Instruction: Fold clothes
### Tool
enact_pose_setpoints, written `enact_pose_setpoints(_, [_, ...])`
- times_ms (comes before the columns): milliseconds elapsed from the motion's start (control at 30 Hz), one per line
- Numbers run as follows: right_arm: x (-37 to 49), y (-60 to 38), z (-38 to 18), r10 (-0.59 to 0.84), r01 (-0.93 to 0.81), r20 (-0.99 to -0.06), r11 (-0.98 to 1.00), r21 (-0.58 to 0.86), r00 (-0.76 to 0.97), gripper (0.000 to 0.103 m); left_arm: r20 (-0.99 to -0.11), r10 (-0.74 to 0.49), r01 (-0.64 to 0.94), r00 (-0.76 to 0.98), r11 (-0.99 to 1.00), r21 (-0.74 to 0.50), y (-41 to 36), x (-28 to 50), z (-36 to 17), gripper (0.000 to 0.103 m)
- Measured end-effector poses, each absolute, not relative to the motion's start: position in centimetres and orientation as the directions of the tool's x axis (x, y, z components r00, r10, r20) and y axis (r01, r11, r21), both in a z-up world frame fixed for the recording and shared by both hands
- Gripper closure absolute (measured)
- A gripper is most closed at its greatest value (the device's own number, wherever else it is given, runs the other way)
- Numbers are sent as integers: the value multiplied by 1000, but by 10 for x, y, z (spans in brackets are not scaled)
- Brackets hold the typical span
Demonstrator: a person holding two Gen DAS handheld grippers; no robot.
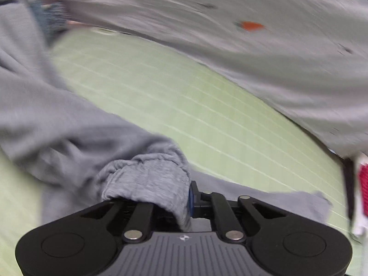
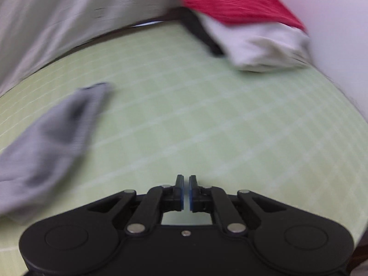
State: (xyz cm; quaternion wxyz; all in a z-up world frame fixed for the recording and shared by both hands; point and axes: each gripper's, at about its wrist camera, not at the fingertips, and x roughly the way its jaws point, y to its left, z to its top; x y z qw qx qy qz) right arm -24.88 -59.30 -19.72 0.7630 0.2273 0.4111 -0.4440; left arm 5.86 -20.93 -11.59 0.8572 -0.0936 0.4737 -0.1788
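A grey sweat garment [image 1: 57,119] lies across the left of the green grid mat [image 1: 161,87]. Its gathered elastic cuff [image 1: 147,179] is bunched between the jaws of my left gripper [image 1: 182,197], which is shut on it; the cloth hides the left finger. In the right wrist view another stretch of the grey garment [image 2: 50,142] lies blurred on the mat [image 2: 207,105], off to the left. My right gripper [image 2: 186,179] hangs over bare mat, its blue pads nearly touching with nothing between them.
A folded red and white cloth [image 2: 250,32] lies at the mat's far right edge over a dark strap [image 2: 202,34]; it also shows at the frame's edge as a red and white cloth [image 1: 363,184]. Pale plank floor [image 1: 230,11] lies beyond the mat. A blurred dark thing [image 1: 49,16] sits far left.
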Motion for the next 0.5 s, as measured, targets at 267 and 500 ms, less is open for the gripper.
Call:
enact_pose_setpoints(267, [-268,-637,-201,-476,825,-823,565,-14,312,99,-767,-452,284,456,890,-356,-291,20,-120,94])
enact_pose_setpoints(500, [-228,-628,-202,-425,745,-820,667,3,383,97,-685,-675,541,274,697,-471,-335,-40,-107,93])
